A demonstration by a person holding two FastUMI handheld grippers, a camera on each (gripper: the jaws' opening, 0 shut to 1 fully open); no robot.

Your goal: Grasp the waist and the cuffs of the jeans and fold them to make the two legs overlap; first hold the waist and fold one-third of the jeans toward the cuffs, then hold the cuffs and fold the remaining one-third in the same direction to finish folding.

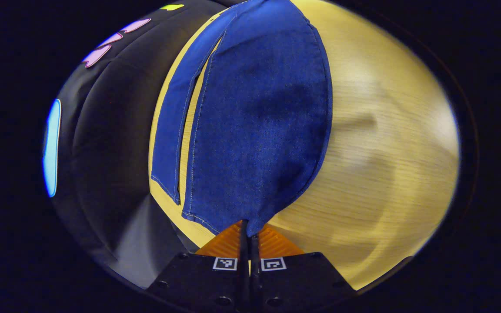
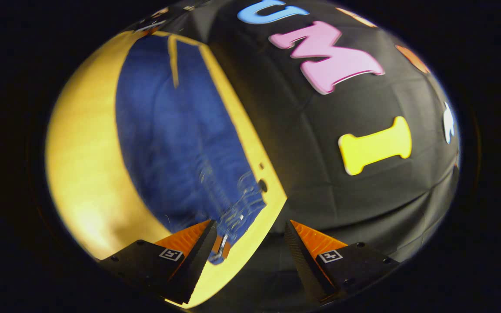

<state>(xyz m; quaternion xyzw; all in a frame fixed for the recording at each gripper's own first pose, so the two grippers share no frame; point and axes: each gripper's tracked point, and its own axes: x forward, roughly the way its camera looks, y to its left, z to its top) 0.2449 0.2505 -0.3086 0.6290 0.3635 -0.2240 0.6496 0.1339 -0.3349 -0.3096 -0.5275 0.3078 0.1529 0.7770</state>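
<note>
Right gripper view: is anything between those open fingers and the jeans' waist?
Nothing visible. The right gripper hangs open at the table edge, with the jeans waist just beside its one finger.

In the right gripper view the jeans are smeared by motion blur — seams and waist details near the table edge cannot be made out. In the left gripper view the cuff corner vanishes between the left gripper fingers — the far end of the legs is cut off at the top.

A recording booth: black cloth wall close behind a pale wooden table.
</note>
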